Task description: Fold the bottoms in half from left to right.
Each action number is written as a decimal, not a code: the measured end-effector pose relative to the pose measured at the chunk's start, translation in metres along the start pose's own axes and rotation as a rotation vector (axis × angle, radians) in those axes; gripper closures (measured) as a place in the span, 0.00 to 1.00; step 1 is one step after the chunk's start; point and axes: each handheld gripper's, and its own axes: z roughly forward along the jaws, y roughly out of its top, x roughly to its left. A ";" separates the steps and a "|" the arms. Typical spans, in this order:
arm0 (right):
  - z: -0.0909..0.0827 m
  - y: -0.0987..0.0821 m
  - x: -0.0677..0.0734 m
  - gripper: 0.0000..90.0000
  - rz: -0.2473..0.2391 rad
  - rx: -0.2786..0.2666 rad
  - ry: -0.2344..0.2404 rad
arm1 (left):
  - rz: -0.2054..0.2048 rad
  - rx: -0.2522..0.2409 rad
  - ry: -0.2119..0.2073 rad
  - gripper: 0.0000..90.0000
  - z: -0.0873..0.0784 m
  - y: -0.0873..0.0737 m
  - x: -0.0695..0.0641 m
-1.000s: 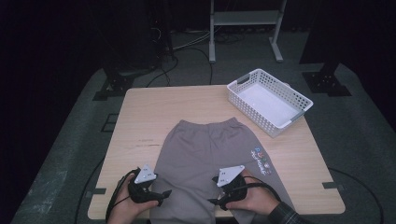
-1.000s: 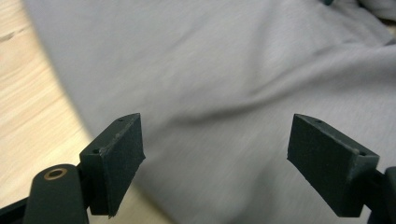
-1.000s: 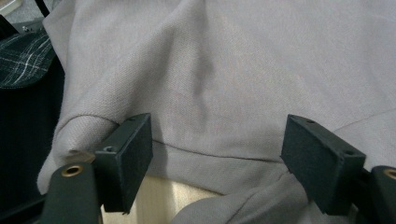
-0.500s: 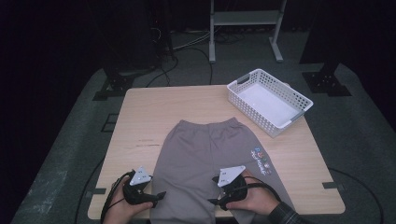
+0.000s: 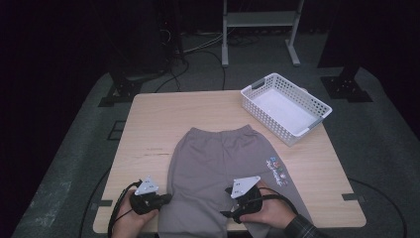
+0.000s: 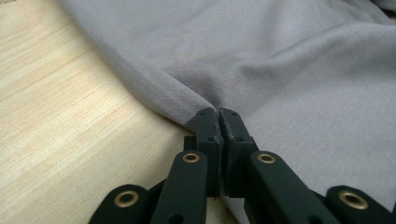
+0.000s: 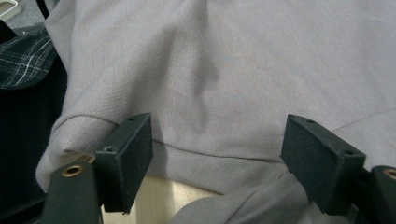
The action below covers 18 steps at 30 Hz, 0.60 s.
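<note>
Two grippers are down at the near edge of the table (image 5: 148, 119), one at each leg of the grey shorts (image 5: 218, 158). My left gripper (image 5: 166, 199) has just been closing, and in the left gripper view its jaws stand pressed together on the side edge of the fabric (image 6: 280, 70), a small pucker of cloth caught at the tips (the wood grain shows just beside them). My right gripper (image 5: 229, 214) rests with its jaws spread wide apart; in the right gripper view the hem of the other leg (image 7: 210, 154) runs between the two pads, and neither pad presses on it.

The shorts lie flat along the middle of the table, waistband toward the far edge, legs reaching the near edge and the right one hanging slightly over it. A small coloured print (image 5: 275, 167) sits on the right leg. A white basket (image 5: 317, 106) stands at the far right corner, well apart from the shorts.
</note>
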 end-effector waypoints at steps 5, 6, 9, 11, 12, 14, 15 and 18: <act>0.000 0.000 -0.001 0.26 -0.002 -0.002 0.000 | -0.002 0.001 -0.008 0.98 0.000 0.002 0.000; 0.000 0.000 -0.001 0.26 -0.001 -0.002 0.001 | -0.002 -0.009 -0.011 0.98 -0.001 0.002 0.000; 0.000 0.000 -0.001 0.27 -0.001 -0.003 0.002 | 0.004 -0.057 -0.033 0.98 -0.005 0.007 -0.002; 0.000 0.000 -0.002 0.27 -0.005 0.000 0.002 | 0.003 -0.087 -0.048 0.98 -0.008 0.010 -0.002; -0.001 0.000 -0.002 0.29 0.001 0.009 0.000 | 0.002 -0.105 -0.060 0.98 -0.009 0.011 -0.002; -0.004 0.001 -0.004 0.31 0.011 0.020 -0.006 | 0.007 -0.136 -0.085 0.98 -0.010 0.015 -0.004; -0.005 0.001 -0.006 0.32 0.022 0.019 -0.013 | 0.009 -0.150 -0.093 0.98 -0.010 0.018 -0.005; -0.015 0.001 -0.013 0.32 0.052 -0.001 -0.048 | 0.030 -0.176 -0.119 0.98 -0.010 0.025 -0.007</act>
